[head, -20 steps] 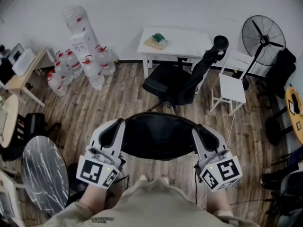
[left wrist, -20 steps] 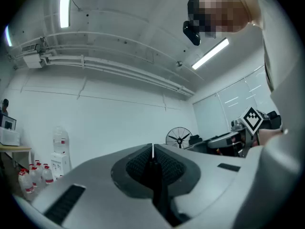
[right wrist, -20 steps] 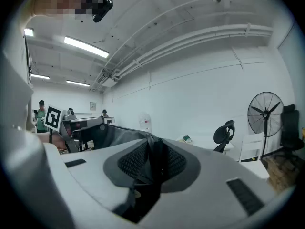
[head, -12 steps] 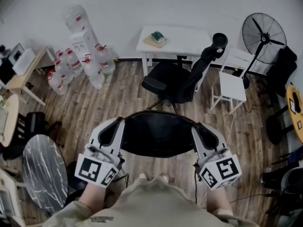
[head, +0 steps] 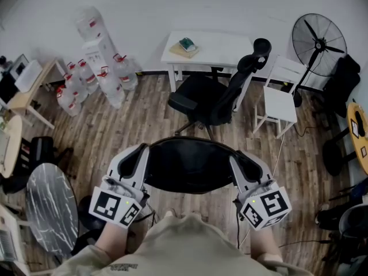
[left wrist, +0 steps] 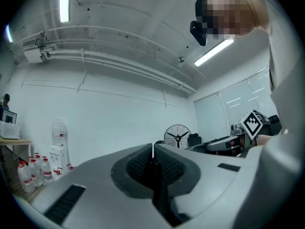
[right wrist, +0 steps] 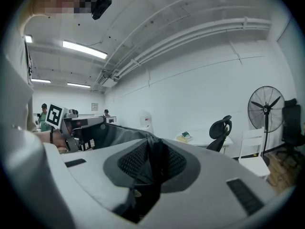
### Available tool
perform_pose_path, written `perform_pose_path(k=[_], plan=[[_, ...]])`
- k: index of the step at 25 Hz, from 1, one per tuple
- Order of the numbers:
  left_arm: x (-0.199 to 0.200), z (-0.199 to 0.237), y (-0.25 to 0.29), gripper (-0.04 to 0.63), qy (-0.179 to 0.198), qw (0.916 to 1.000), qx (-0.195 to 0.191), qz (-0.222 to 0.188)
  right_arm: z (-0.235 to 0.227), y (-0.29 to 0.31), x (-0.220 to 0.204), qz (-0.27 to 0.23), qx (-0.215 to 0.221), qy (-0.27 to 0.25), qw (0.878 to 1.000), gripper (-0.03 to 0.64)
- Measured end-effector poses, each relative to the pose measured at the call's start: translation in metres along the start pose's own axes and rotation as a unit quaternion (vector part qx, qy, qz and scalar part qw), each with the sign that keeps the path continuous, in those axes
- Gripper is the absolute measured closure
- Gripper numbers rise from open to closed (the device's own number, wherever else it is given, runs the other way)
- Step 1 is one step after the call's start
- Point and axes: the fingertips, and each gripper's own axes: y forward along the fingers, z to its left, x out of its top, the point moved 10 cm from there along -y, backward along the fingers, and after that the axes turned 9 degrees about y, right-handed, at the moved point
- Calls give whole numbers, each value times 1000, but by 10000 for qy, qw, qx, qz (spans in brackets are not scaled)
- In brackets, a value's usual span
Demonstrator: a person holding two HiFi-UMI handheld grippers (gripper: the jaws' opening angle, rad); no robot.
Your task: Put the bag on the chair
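two grippers, left gripper (head: 138, 155) and right gripper (head: 241, 161), clenched on bag (head: 190, 167); office chair (head: 204, 96) ahead, white chair (head: 280, 100) beside, floor (head: 132, 125) between.

The bag (head: 192, 167) spans the lower middle of the head view, my left gripper (head: 141, 152) at its left end and my right gripper (head: 236, 158) at its right end. Above it in the frame stands the office chair (head: 201, 96). The counter (head: 224, 49) is behind that, with a book (head: 186, 45) on its left part. A second chair (head: 280, 101) stands right of the office chair, the fan (head: 318, 39) at upper right, and water bottles (head: 92, 76) at upper left.
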Motion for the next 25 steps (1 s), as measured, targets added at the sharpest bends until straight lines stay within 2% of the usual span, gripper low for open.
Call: perform_pose_path(k=[12,25], plan=[[11,-35,-2,568,139,9998,139,-20,-19,-25,-4,-59,166,125,9998,528],[10,-28,18,568,195,9998,40,7,-33,-10,-4,-168,82,204,9996,526]])
